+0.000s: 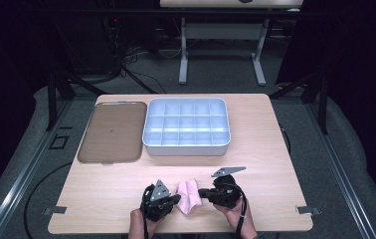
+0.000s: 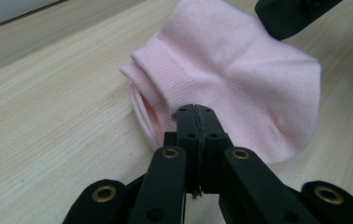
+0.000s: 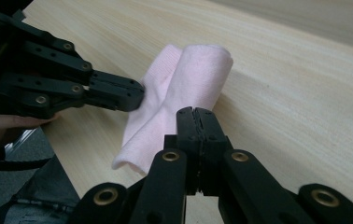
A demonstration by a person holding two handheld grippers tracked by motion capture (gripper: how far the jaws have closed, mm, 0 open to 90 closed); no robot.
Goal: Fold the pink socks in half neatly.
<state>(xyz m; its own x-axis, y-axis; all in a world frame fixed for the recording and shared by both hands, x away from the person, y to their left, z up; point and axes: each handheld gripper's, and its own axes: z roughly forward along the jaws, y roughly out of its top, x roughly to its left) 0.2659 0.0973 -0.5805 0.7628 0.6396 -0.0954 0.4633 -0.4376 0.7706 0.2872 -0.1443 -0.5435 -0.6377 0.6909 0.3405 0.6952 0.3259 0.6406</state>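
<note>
While tongs [image 2: 195, 111] hide its edge, sock [image 2: 240, 79] bunched

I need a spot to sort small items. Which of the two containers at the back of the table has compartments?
The white plastic bin, right of the flat brown tray: a grid of dividers splits it into compartments, while the tray is one undivided surface.
</note>
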